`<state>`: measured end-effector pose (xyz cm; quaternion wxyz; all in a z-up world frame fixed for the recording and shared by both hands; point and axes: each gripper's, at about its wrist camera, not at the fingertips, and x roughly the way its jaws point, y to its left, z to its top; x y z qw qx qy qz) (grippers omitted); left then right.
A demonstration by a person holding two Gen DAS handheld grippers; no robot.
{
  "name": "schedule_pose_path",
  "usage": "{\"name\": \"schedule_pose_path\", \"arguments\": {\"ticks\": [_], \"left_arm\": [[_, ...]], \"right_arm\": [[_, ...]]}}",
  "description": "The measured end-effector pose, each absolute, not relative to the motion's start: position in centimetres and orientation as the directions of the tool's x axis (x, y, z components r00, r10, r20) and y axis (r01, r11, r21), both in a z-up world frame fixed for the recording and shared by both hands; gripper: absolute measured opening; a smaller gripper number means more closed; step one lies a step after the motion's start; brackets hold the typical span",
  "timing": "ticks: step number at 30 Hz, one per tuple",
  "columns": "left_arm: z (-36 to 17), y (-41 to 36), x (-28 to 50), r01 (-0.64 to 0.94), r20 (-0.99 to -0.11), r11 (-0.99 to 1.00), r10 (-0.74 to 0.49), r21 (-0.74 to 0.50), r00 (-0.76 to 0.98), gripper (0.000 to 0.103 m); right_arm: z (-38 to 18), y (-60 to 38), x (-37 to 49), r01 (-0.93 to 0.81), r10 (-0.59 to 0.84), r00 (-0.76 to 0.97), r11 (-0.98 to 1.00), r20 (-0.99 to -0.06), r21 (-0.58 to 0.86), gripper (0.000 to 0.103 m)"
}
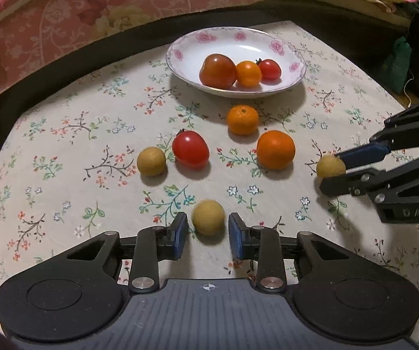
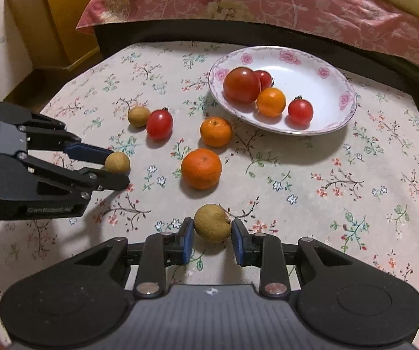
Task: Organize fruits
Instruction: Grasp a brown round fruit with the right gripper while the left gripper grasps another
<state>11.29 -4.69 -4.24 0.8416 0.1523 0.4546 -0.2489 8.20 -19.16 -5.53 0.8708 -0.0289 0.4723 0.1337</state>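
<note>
A tan longan (image 1: 208, 217) lies between the pads of my left gripper (image 1: 208, 216), blurred, with a thin gap on each side; the gripper is open. The right wrist view shows this left gripper (image 2: 118, 170) at the left with that longan (image 2: 117, 162) at its tips. My right gripper (image 2: 212, 221) is shut on a second longan (image 2: 213, 223), both pads touching it. That right gripper (image 1: 330, 172) enters from the right in the left wrist view. The floral plate (image 1: 224, 43) at the back holds several tomatoes. Two mandarins (image 1: 243, 119) (image 1: 275, 149), a red tomato (image 1: 190, 148) and a third longan (image 1: 151, 161) lie loose on the cloth.
The floral tablecloth (image 1: 63, 151) covers a small table whose edges fall away left and right. A bed with a pink floral quilt (image 1: 121, 5) runs along the far side. A wooden cabinet (image 2: 48, 14) stands far left, and a green bag (image 1: 396, 61) hangs far right.
</note>
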Motion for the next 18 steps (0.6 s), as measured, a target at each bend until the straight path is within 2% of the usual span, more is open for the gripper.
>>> {"name": "schedule_pose_path", "arguments": {"ticks": [5,18], "left_arm": [[-4.29,-5.09,11.16,0.573,-0.837,0.819,-0.283,0.044,0.469,0.042],[-4.03,-4.95,10.72,0.572,-0.837,0.817,-0.264,0.071,0.48,0.053]], "right_arm": [[-5.89,-19.2,8.37,-0.265,0.211,0.507,0.961,-0.836,0.082,0.029],[-5.85,-19.45,8.41,-0.268,0.211,0.512,0.96,-0.832,0.079,0.033]]}}
